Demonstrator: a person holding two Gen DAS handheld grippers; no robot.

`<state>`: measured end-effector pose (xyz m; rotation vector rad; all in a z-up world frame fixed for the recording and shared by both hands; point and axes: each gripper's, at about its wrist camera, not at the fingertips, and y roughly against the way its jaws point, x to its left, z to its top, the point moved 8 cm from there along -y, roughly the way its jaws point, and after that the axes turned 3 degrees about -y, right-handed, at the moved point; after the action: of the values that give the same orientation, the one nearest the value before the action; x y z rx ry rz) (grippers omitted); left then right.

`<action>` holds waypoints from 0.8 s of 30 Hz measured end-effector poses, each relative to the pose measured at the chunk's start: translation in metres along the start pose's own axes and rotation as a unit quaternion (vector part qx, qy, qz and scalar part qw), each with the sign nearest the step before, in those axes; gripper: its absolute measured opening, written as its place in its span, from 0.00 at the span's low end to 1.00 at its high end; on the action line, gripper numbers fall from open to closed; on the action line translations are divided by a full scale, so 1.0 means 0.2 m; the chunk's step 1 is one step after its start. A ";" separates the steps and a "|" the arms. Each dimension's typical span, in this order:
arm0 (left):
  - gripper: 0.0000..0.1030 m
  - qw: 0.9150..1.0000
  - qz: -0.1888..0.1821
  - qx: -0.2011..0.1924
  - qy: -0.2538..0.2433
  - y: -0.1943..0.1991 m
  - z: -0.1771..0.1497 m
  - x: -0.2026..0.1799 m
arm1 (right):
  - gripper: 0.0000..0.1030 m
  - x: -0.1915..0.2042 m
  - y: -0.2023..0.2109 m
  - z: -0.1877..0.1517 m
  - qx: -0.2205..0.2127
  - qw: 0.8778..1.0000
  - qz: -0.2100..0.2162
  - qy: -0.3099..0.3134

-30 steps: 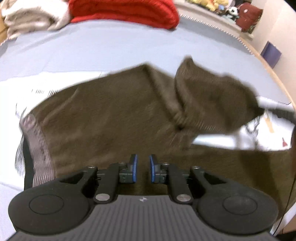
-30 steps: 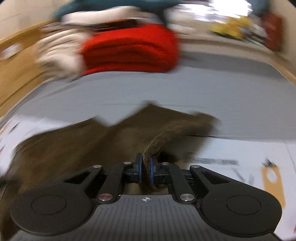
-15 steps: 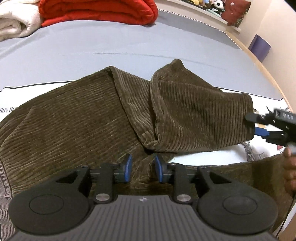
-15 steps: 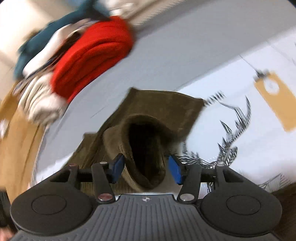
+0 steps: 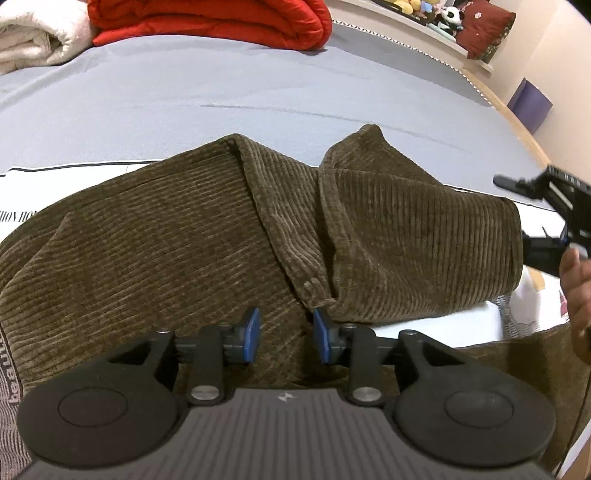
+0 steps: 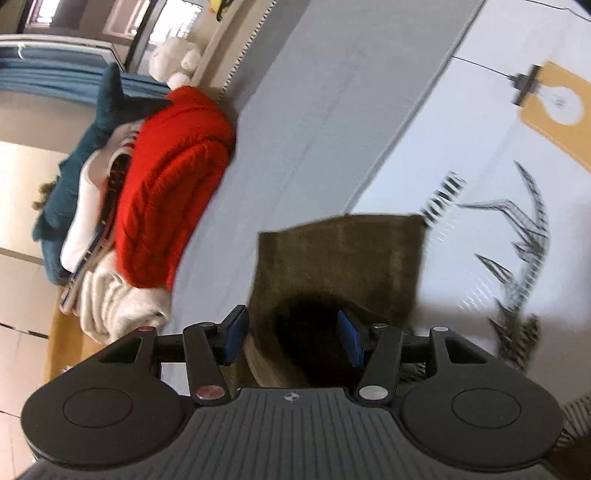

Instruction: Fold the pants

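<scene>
both grippers' jaws apart

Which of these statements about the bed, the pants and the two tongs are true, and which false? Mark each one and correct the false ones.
1. The brown corduroy pants lie on the bed. True.
2. The left tongs are clamped shut on the pants. False: their jaws are opening, with fabric below the gap but not pinched.
3. A red blanket lies at the far end of the bed. True.
4. The right tongs are shut tight with nothing near them. False: they stand open at the open end of a pant leg.
5. The pants lie perfectly flat and smooth. False: one leg is folded back over and the cloth is rumpled.
</scene>
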<state>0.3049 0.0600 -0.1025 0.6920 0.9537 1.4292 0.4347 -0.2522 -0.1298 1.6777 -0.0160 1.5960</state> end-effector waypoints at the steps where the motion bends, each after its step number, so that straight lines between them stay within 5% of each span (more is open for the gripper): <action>1: 0.35 1.000 0.001 0.000 -0.002 0.00 0.00 0.00 | 0.58 0.01 -0.02 0.01 0.001 1.000 0.000 0.003; 15: 0.37 1.000 -0.016 0.000 0.004 -0.01 0.03 -0.01 | 0.54 -0.02 -0.25 -0.02 0.005 0.998 -0.066 0.006; 19: 0.37 1.000 -0.017 -0.002 0.004 -0.01 0.05 -0.03 | 0.09 0.04 -0.24 -0.02 -0.007 0.998 -0.061 0.020; 24: 0.37 1.000 -0.029 -0.004 0.003 -0.01 0.07 -0.07 | 0.04 0.25 -0.14 -0.01 -0.048 0.994 -0.041 0.087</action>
<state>0.3196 0.0477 -0.0952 0.6502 0.9651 1.3849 0.4577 -0.2068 -0.1030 1.4444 0.0626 1.6475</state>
